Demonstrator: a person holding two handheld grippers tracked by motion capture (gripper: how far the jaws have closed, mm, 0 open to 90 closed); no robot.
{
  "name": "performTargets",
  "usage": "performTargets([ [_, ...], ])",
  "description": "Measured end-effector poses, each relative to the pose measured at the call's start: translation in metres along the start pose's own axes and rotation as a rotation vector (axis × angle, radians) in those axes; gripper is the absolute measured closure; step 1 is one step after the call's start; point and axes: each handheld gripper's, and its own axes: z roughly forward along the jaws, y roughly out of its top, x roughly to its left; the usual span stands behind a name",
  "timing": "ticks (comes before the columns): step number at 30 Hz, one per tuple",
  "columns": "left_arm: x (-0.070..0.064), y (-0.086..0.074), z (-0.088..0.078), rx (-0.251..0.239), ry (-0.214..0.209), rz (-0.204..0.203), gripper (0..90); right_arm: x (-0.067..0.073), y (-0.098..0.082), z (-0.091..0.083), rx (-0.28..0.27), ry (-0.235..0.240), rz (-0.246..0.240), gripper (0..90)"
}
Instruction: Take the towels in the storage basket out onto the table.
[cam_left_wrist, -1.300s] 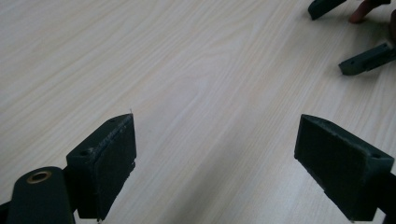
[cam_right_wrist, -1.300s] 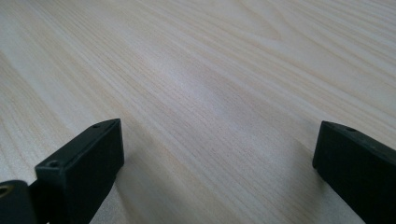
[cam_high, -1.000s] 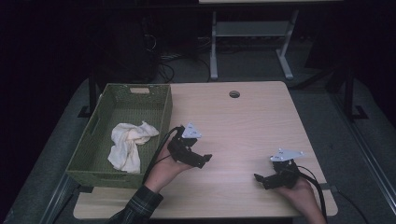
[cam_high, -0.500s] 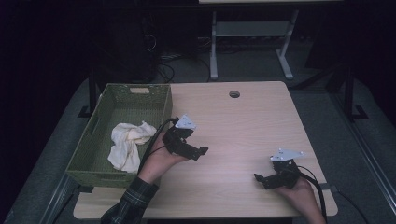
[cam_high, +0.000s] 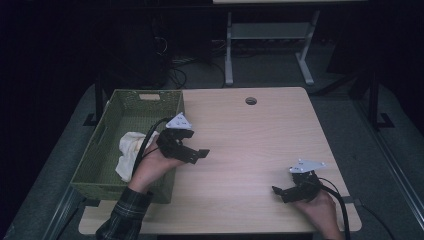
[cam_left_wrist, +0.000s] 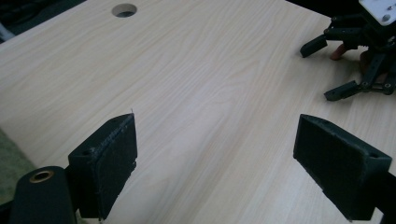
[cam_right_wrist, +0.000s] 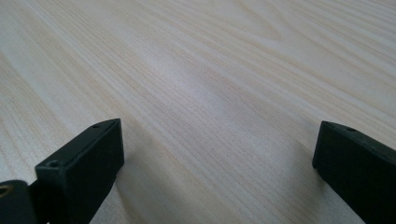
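The left gripper (cam_high: 197, 154) is hovering at centre-left of the high view, just beside the right rim of the green basket (cam_high: 100, 165), its jaws spread wide and holding nothing (the left gripper view is showing only bare wood between them). The white cloth (cam_high: 131, 150) is lying crumpled inside the basket, to the left of that hand and apart from the jaws. Further out, at the lower right of the high view, the right gripper (cam_high: 280, 192) is resting low over the tabletop (cam_high: 250, 145), likewise released and empty. By my reading the cloth is already deposited and the left hand is clearing away from the basket. If the cloth is wanted again, the next move is calling for swinging left over the rim, descending and closing on a raised fold.
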Motion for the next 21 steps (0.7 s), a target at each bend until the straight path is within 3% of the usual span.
performTargets([
  [15, 0.016, -0.008, -0.015, 0.0, 0.026, -0.014, 13.1, 0.0, 0.0, 0.0, -0.001, -0.002, 0.002, 1.7],
  [21, 0.026, -0.012, -0.023, -0.012, 0.049, -0.042, 13.1, 0.0, 0.0, 0.0, -0.003, -0.003, 0.001, 1.8],
])
